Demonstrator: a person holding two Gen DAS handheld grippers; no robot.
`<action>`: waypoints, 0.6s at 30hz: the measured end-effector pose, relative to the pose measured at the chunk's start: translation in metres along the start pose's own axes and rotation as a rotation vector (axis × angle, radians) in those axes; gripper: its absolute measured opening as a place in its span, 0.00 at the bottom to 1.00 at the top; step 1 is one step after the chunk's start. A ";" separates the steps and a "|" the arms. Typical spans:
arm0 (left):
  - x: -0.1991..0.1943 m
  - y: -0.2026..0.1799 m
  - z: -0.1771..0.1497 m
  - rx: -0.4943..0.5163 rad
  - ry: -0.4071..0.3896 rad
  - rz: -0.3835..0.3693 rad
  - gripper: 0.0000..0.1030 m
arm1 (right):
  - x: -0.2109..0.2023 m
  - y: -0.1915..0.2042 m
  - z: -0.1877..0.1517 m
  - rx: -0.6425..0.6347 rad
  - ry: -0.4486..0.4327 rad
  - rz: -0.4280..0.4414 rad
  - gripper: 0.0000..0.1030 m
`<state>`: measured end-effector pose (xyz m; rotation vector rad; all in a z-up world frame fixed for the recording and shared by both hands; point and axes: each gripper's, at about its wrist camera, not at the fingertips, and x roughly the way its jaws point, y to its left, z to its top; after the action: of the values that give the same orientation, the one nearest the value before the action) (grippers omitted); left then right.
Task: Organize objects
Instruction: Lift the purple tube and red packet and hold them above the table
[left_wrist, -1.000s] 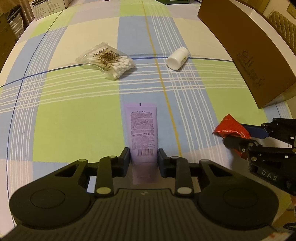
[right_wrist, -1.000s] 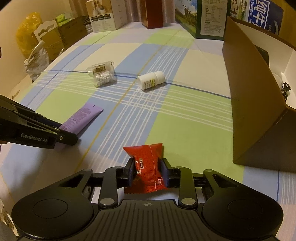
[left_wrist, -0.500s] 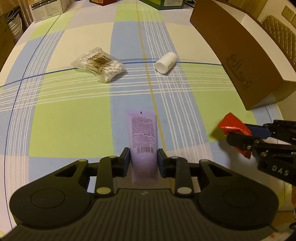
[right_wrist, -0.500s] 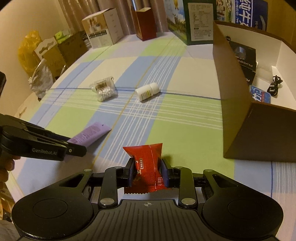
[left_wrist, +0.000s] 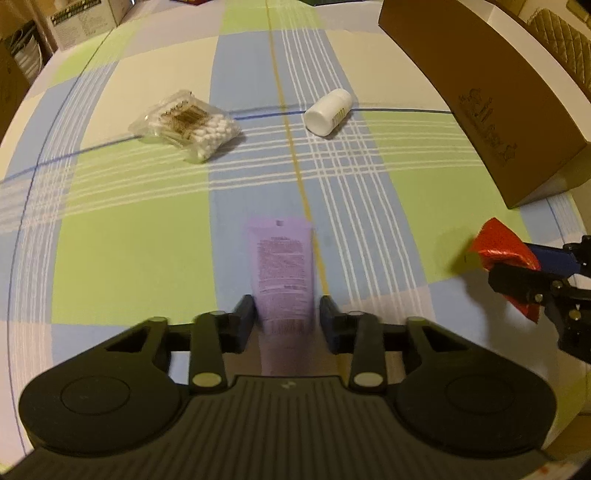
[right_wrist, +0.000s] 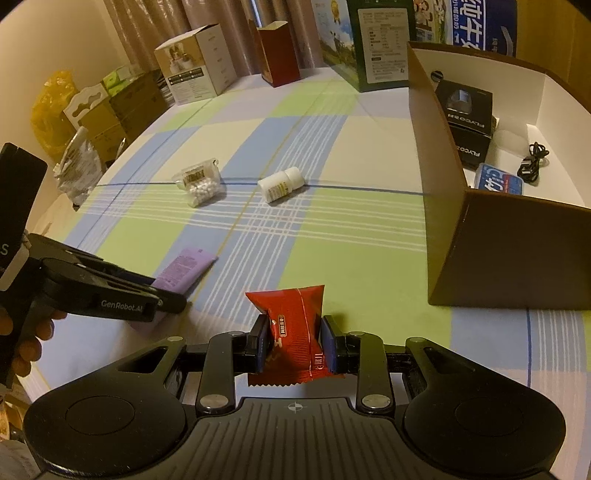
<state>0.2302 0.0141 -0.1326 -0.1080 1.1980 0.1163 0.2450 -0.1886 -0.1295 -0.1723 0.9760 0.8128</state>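
My left gripper (left_wrist: 287, 317) is shut on a purple tube (left_wrist: 282, 266) and holds it above the checked tablecloth; the tube also shows in the right wrist view (right_wrist: 183, 267). My right gripper (right_wrist: 295, 341) is shut on a red snack packet (right_wrist: 293, 328), also in the left wrist view (left_wrist: 504, 254) at the right edge. A bag of cotton swabs (left_wrist: 186, 125) and a white pill bottle (left_wrist: 328, 112) lie farther out on the cloth. An open brown cardboard box (right_wrist: 461, 184) stands at the right.
The box holds a black carton (right_wrist: 467, 110), a blue pack (right_wrist: 498, 181) and a cable (right_wrist: 533, 162). Cartons and boxes (right_wrist: 380, 44) line the table's far edge. Bags and boxes (right_wrist: 85, 122) stand beyond the left edge.
Both grippers have risen with their objects; the table looks farther below. The box interior has come into the right wrist view.
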 end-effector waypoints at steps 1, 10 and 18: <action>0.000 0.000 0.000 0.000 0.001 0.000 0.27 | -0.001 0.000 0.000 0.000 -0.002 0.000 0.26; -0.017 0.002 0.002 -0.005 -0.030 -0.013 0.27 | -0.006 0.002 0.005 0.001 -0.026 0.007 0.26; -0.048 -0.001 0.012 0.002 -0.106 -0.038 0.27 | -0.018 0.007 0.017 -0.006 -0.071 0.028 0.26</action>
<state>0.2241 0.0136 -0.0835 -0.1212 1.0897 0.0859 0.2461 -0.1855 -0.1045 -0.1348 0.9113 0.8418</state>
